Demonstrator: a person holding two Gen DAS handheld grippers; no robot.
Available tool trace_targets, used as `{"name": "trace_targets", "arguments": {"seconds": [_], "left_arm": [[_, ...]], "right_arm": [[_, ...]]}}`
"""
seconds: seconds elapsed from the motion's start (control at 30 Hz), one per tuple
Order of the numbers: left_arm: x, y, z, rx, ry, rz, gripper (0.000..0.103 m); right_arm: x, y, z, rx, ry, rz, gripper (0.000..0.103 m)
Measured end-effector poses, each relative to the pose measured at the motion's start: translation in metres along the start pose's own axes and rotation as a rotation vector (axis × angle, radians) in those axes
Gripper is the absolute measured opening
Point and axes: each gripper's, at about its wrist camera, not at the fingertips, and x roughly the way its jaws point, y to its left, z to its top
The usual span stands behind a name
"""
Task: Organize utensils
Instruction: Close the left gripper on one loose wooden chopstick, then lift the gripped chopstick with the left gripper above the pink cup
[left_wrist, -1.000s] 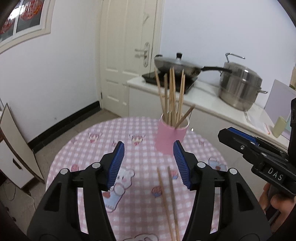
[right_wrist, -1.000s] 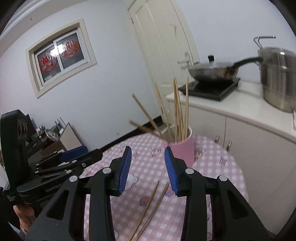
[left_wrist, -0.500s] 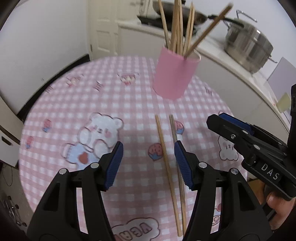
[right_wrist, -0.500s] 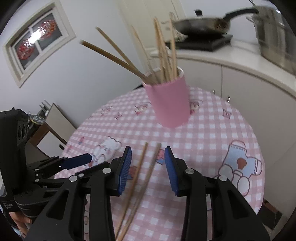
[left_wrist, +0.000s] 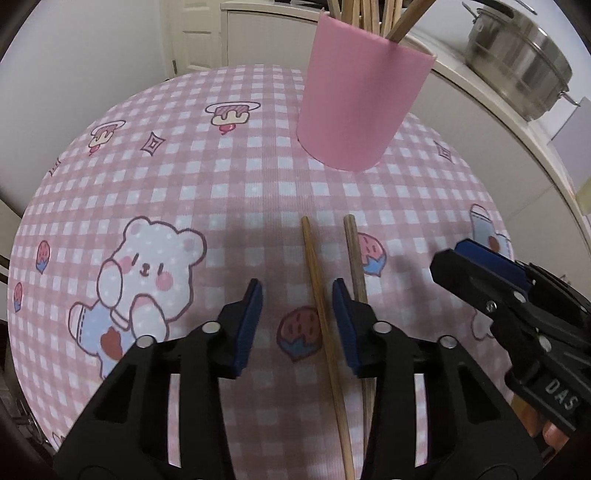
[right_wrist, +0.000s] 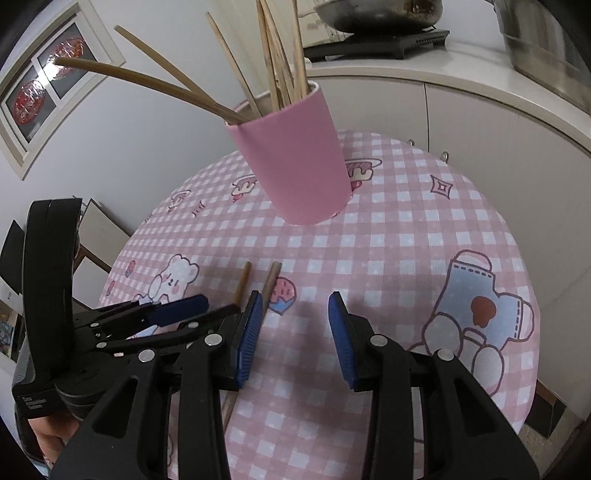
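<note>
Two loose wooden chopsticks lie side by side on the pink checked tablecloth (left_wrist: 229, 192), the left chopstick (left_wrist: 317, 291) and the right chopstick (left_wrist: 352, 251). My left gripper (left_wrist: 297, 295) hovers low over them. Its jaws are closing with the left chopstick between them, and the pads do not touch it. A pink cup (left_wrist: 354, 99) holding several chopsticks stands behind. My right gripper (right_wrist: 295, 301) is open over bare cloth, just right of the chopsticks (right_wrist: 271, 282). The pink cup (right_wrist: 295, 166) stands beyond it. Each gripper shows in the other's view: right gripper (left_wrist: 476, 258), left gripper (right_wrist: 184, 306).
The round table's edge curves close on all sides. A white counter behind carries a steel pot (left_wrist: 517, 62) and a wok on a hob (right_wrist: 376, 14). Long chopsticks (right_wrist: 147, 79) lean out of the cup toward the left. A person's hand (right_wrist: 48, 443) holds the left gripper.
Both grippers have come down toward the table and tipped downward. The left jaws have narrowed around one loose chopstick. The right jaws kept the same gap.
</note>
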Motion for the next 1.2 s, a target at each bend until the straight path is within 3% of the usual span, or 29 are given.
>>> {"name": "trace_targets", "arguments": {"seconds": [0.1, 0.2, 0.27, 0.33, 0.7, 0.93, 1.03, 1.1, 1.2], "left_arm": [[0.002, -0.003, 0.001, 0.019, -0.009, 0.019, 0.035], [0.005, -0.009, 0.001, 0.059, -0.021, 0.071, 0.027], [0.006, -0.01, 0.001, 0.069, -0.029, 0.086, 0.013], [0.005, -0.006, 0.001, 0.061, -0.031, 0.084, 0.009], [-0.024, 0.024, 0.0, -0.017, -0.089, 0.055, 0.006], [-0.048, 0.034, 0.002, -0.044, -0.137, 0.031, 0.006], [-0.055, 0.035, 0.002, -0.049, -0.151, 0.021, 0.006], [-0.059, 0.034, 0.002, -0.052, -0.159, 0.018, 0.006], [-0.068, 0.033, 0.002, -0.056, -0.174, 0.012, 0.006]], "right_arm": [[0.004, -0.002, 0.001, 0.004, 0.012, -0.002, 0.035], [0.008, -0.001, 0.001, 0.004, 0.024, -0.005, 0.035], [0.01, 0.001, 0.001, 0.001, 0.031, -0.005, 0.035], [0.013, 0.004, 0.002, -0.003, 0.047, -0.005, 0.035], [0.043, 0.031, 0.007, -0.019, 0.15, 0.012, 0.035], [0.059, 0.047, 0.013, -0.076, 0.199, -0.061, 0.035], [0.065, 0.056, 0.013, -0.118, 0.205, -0.103, 0.025], [0.067, 0.058, 0.013, -0.146, 0.201, -0.133, 0.012], [0.07, 0.058, 0.014, -0.146, 0.199, -0.135, 0.01]]}}
